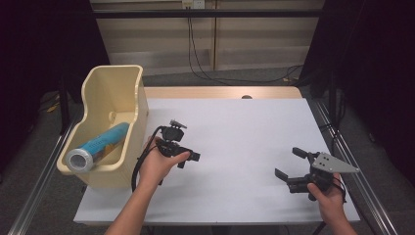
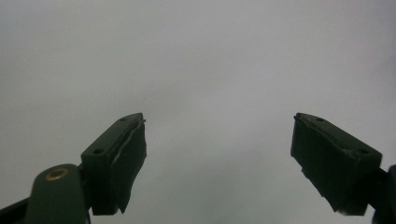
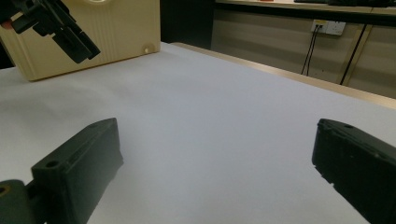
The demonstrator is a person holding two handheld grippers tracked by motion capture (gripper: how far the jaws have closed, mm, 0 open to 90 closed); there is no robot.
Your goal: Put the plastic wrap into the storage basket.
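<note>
A cream plastic bin [image 1: 141, 105] stands at the table's left edge. In it lies a blue tube [image 1: 100, 143] with a silver end cap turned toward the near side. Just right of the bin, a hand holds my left gripper [image 1: 188, 160]; in the left gripper view its jaws [image 2: 217, 119] are spread wide over bare white surface, with nothing between them. My right gripper [image 1: 288, 162] is near the front right of the table, open and empty. In the right gripper view [image 3: 217, 128] it looks across the sheet toward the bin [image 3: 107, 32] and the left gripper [image 3: 60, 32].
A white sheet [image 1: 244, 127] covers most of the wooden table, whose far edge [image 1: 220, 92] shows bare wood. Metal rails run along both sides of the table. Cables hang from a wall socket [image 3: 329, 27] behind the table.
</note>
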